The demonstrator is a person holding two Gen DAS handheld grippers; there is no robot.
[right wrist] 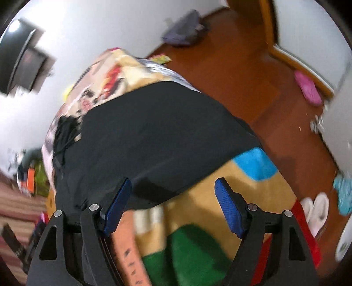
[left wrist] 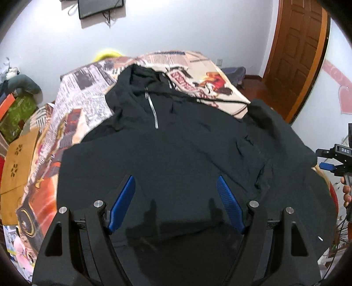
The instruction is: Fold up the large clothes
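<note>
A large black hooded jacket [left wrist: 176, 149] with a silver zipper [left wrist: 153, 110] lies spread on a bed covered by a newspaper-print sheet [left wrist: 88, 92]. My left gripper [left wrist: 176, 187] is open and empty, hovering over the jacket's lower part. My right gripper [right wrist: 173, 189] is open and empty above the jacket's edge [right wrist: 154, 136], where it meets a colourful blanket [right wrist: 220, 209]. The right gripper also shows at the right edge of the left wrist view [left wrist: 330, 160].
A wooden door [left wrist: 297, 55] stands at the right. A monitor [left wrist: 99, 7] hangs on the white wall. Cardboard and clutter [left wrist: 19, 154] lie left of the bed. Slippers [right wrist: 314, 211] and a pink item [right wrist: 308, 88] lie on the wooden floor.
</note>
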